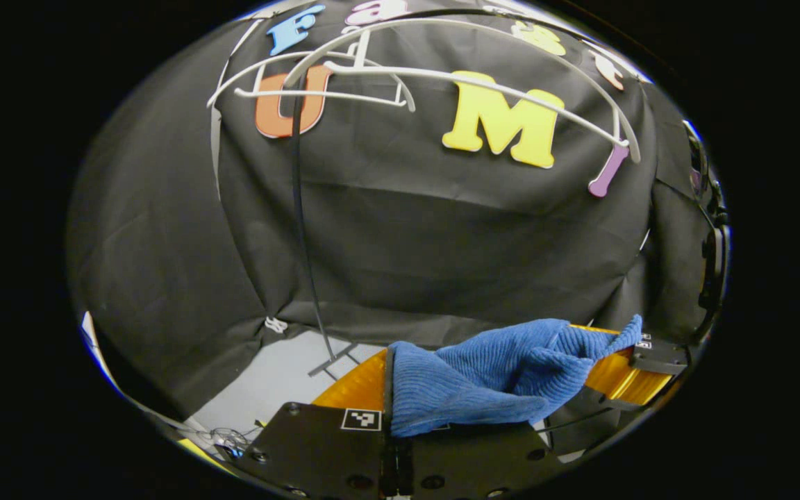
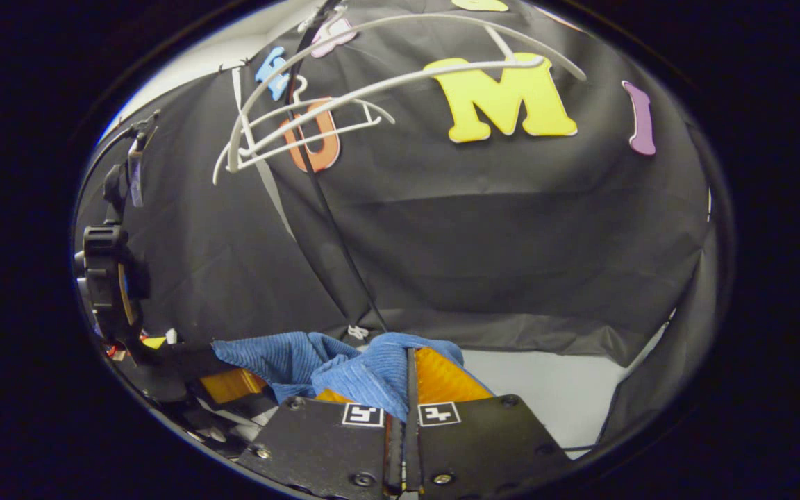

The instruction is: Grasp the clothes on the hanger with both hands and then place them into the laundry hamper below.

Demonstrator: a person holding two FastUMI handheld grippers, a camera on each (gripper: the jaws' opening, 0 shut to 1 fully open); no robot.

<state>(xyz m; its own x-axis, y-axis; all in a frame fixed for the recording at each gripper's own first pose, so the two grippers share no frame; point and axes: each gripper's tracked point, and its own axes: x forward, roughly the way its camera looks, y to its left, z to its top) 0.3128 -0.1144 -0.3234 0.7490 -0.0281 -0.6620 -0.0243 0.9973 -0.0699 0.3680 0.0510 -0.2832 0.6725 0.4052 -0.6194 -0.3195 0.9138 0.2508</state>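
L gripper (image 1: 389, 389): fingers closed narrow on a fold of the blue ribbed cloth (image 1: 490, 385), which bunches over the fingertips and stretches off to the right. Its far end is pinched by the other gripper (image 1: 639, 351), low at the right edge of left gripper view.

R gripper (image 2: 410, 378): fingers also pressed together w/ the cloth (image 2: 365, 375) caught between them; fabric drapes over the left finger and runs left toward the L gripper (image 2: 223, 371), seen low left in right gripper view.

So the cloth is off the hanger, held slack between both grippers, low in front of the black wall cloth (image 1: 407, 229).

White hangers (image 1: 442, 80) sit empty up top on a rack w/ a thin dark pole (image 1: 303, 243) running down to a pale floor (image 1: 268, 389). Same hangers (image 2: 310, 121) show upper left in right gripper view.

Hamper: can't tell where it is.
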